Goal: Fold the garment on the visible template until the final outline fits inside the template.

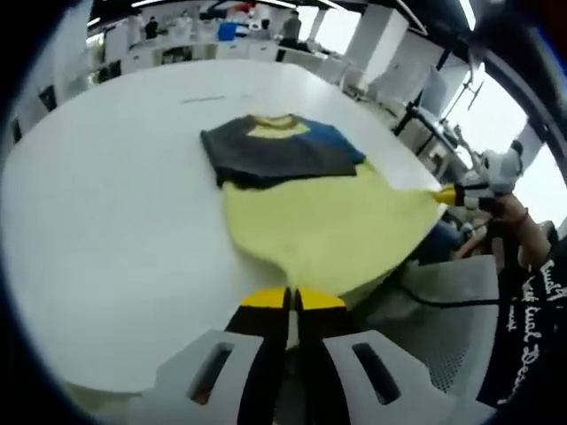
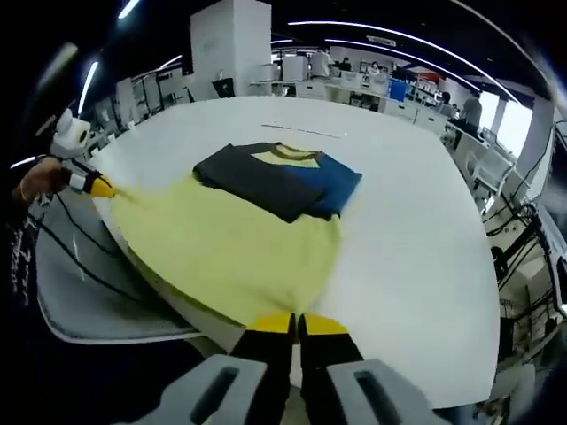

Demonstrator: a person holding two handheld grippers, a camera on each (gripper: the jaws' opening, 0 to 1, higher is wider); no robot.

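Mid-fold: T-shirt (image 1: 306,212) lies centre frame on the white table (image 1: 106,248), sleeves already in. Your left gripper (image 1: 291,299) & right gripper (image 2: 299,325) each clamp a yellow hem corner, jaws pinched. Next: carry hem toward collar, evenly. Template prob. hidden underneath.
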